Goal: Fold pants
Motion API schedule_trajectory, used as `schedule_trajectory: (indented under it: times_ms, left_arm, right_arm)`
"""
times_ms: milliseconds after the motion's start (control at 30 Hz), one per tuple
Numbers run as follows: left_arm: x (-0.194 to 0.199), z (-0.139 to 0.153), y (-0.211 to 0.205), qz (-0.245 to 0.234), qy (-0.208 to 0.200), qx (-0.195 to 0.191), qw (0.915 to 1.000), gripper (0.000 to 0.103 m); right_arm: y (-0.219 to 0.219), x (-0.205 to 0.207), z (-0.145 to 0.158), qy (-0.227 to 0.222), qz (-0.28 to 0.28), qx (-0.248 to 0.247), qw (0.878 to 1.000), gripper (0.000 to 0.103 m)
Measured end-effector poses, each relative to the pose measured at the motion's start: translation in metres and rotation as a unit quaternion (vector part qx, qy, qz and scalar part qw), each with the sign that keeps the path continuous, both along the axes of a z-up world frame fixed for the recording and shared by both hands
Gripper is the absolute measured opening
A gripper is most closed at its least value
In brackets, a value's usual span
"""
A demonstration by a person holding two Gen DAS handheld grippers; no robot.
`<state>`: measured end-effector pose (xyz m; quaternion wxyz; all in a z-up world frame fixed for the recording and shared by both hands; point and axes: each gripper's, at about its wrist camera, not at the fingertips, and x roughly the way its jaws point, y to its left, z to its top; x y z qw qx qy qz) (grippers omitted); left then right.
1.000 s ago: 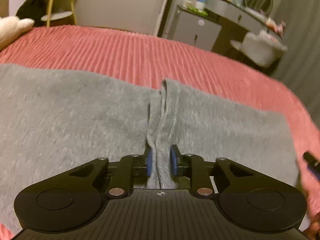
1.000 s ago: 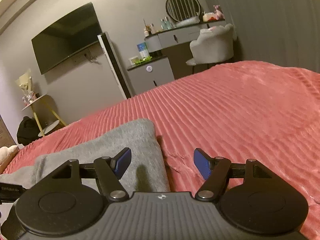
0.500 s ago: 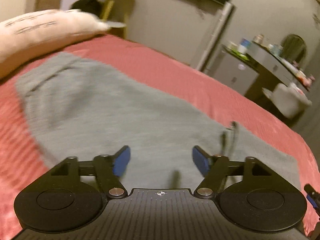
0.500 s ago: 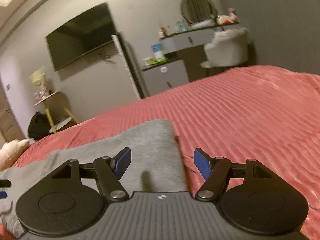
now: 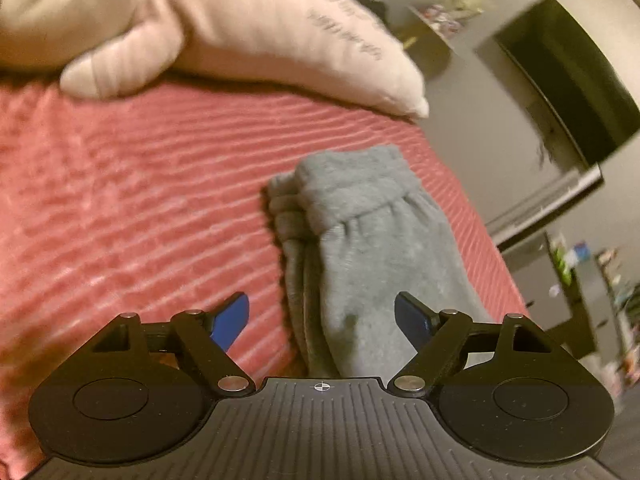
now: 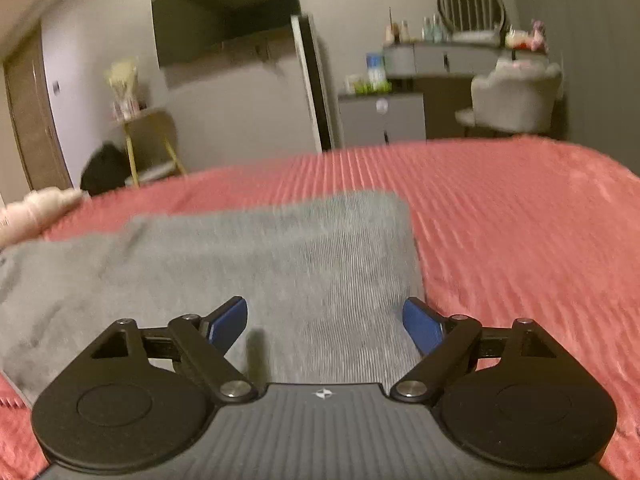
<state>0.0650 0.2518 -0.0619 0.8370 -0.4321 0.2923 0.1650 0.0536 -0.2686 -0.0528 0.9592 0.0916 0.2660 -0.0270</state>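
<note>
- Grey walls close the bedroom at the far side, with a dark TV (image 6: 224,20) mounted high and a vanity (image 6: 464,56) with a round mirror and a pale chair (image 6: 516,96) to the far right.
- Over the whole bed (image 6: 520,220) lies a ribbed coral-red cover, filling most of both views.
- On that cover the grey pants (image 6: 248,264) lie flat; in the right wrist view they stretch from the near left to a straight edge right of centre, blurred in places.
- In the left wrist view the pants (image 5: 372,240) show a gathered elastic end pointing to the far side, with layers stacked along the left edge.
- Beyond that end, a cream pillow (image 5: 240,24) with dark lettering rests on the bed, well apart from the cloth.
- Left tool (image 5: 322,316): released, its jaws have just been opening and stand wide; the grey cloth lies below and between the blue pads (image 5: 230,320), and neither pad presses on it.
- Right tool (image 6: 325,322): released too, its jaws have just been opening further; they stand wide above the pants, the right pad near the cloth's right edge, with nothing gripped.
- A yellow-legged side table (image 6: 140,128) with a bouquet stands at the far left wall, a dark bag beside it.
</note>
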Motion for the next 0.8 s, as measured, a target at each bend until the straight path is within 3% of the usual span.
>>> schedule_trajectory:
  times_ms: [133,267,500,600,700,767,800]
  left_arm:
    - [0.020,-0.011,0.003,-0.007,-0.001,-0.023,0.9997,0.077]
    - [0.039,-0.026,0.008,-0.025,-0.003,-0.047,0.9986,0.061]
    - [0.053,-0.041,0.024,-0.010,-0.013,-0.096,0.9952,0.056]
    - [0.055,-0.035,0.022,-0.013,-0.011,-0.074,0.9971,0.036]
    - [0.054,-0.018,0.011,-0.022,-0.021,-0.027,0.9992,0.022]
    - [0.052,0.009,-0.011,-0.052,-0.033,0.065,0.9960,0.021]
    - [0.053,0.024,-0.026,-0.071,-0.036,0.118,0.9898,0.020]
  right_arm:
    - [-0.004,0.000,-0.002,0.001,-0.010,0.012,1.000,0.086]
    - [-0.007,0.002,-0.005,0.011,-0.018,0.013,1.000,0.086]
    - [-0.004,0.007,-0.008,0.016,-0.019,0.006,1.000,0.087]
    - [-0.007,0.008,-0.009,0.018,-0.024,0.013,0.999,0.087]
    - [-0.009,0.007,-0.008,0.018,-0.028,0.023,0.999,0.087]
    - [-0.011,0.006,-0.008,0.017,-0.033,0.032,0.999,0.087]
    - [-0.012,0.005,-0.007,0.016,-0.036,0.036,0.999,0.087]
